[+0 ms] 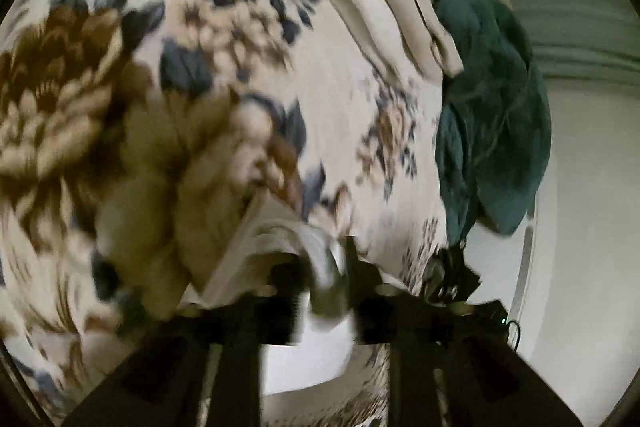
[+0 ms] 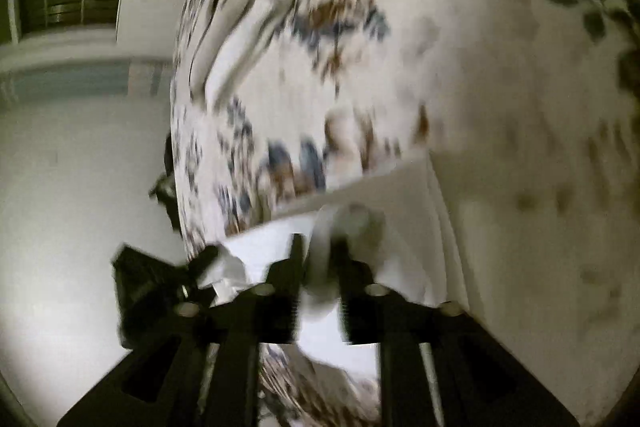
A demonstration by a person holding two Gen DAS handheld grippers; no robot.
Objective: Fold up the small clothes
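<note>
Pinched between the dark fingers of the left claw [image 1: 326, 291] is a bunched edge of a white garment [image 1: 264, 247], which trails up and to the left over the floral bedspread [image 1: 340, 95]. Farther off on the bed lie a folded cream piece [image 1: 360, 11] and a crumpled teal garment [image 1: 492, 107] at the bed's edge. All of this is motion-blurred, so finer detail cannot be read.

From the right wrist, the right claw [image 2: 322, 279] likewise grips a fold of the same white garment [image 2: 400, 203], its straight edge stretching across the floral bedspread [image 2: 500, 67]; the other gripper's dark body [image 2: 152, 279] shows at lower left.

Both corners appear to be held and the cloth is mid-carry. To fold well, I would keep both grips firm, move the two corners together at even height, keep the edge taut, and lay it down squarely before letting go.
</note>
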